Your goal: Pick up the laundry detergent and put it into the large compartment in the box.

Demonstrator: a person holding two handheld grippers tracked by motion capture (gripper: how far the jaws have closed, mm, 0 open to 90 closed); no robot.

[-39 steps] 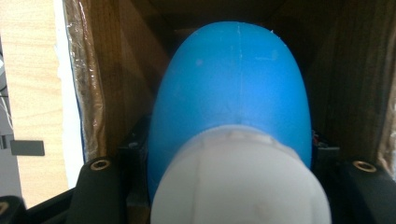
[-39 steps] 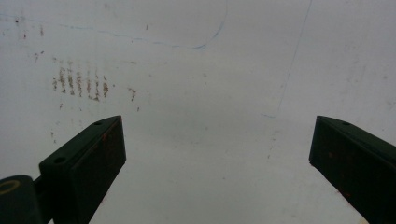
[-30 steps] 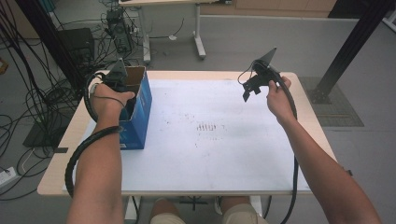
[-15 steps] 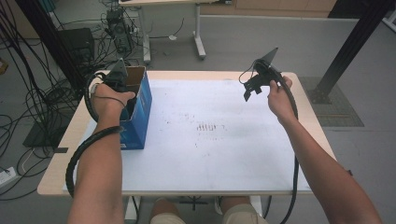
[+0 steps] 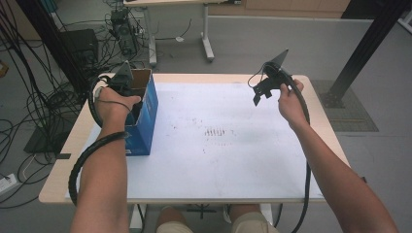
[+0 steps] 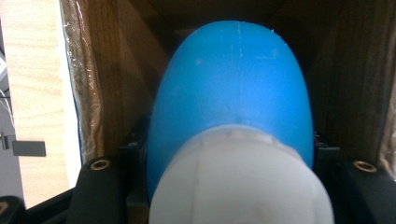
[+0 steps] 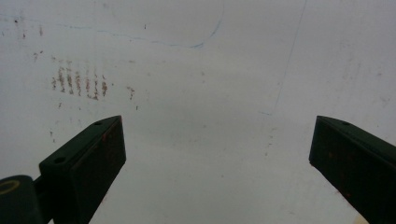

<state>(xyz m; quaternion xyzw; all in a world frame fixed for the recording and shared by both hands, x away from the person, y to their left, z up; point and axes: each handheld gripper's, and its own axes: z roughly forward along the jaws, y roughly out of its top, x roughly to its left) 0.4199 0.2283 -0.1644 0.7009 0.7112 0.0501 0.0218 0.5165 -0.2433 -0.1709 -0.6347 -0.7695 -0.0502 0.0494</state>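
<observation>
An open cardboard box (image 5: 145, 116) with blue outer sides stands at the table's left edge. My left gripper (image 5: 124, 80) reaches down into it from above. In the left gripper view, the left gripper (image 6: 232, 163) is shut on a blue egg-shaped object (image 6: 233, 93) with a white rounded end, between the box's brown inner walls (image 6: 116, 84). My right gripper (image 5: 257, 94) hangs in the air over the table's far right part. Its jaws stand open with nothing between them, and in the right gripper view the right gripper (image 7: 217, 140) looks down on the white mat (image 7: 196, 93).
The white mat (image 5: 218, 160) covers most of the wooden table and bears a patch of brown smudges (image 5: 216, 132) near its middle. Cables (image 5: 29, 111) lie on the floor at the left. A black post (image 5: 364, 53) stands at the far right, another table's legs (image 5: 206, 34) behind.
</observation>
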